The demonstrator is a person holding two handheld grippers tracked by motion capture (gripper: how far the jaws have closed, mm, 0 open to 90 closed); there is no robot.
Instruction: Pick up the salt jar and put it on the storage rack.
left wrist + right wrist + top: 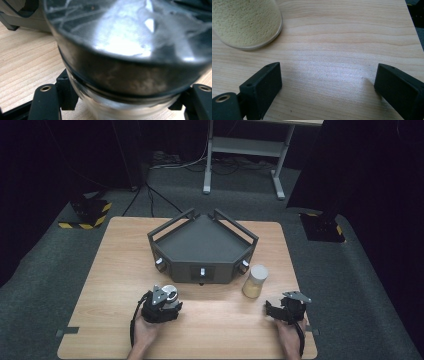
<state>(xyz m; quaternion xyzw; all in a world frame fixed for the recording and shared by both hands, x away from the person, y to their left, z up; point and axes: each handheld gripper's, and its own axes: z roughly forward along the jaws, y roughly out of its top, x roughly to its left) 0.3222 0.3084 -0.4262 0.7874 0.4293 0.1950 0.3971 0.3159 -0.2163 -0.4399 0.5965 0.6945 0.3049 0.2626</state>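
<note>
Jar (125, 62), dark-lidded, sits pinched in the left gripper (167, 304) near the table's (110, 270) front left, just before the grey tray (202, 245). Right gripper (272, 310) has its jaws spread over bare wood, right of the grain-filled jar (255, 281).

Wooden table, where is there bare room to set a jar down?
The wooden table is bare left of the dark angular tray, and along the near edge between the left gripper and the right gripper. It is crowded just before the tray, around the metal-lidded jar and the grain-filled jar.
</note>
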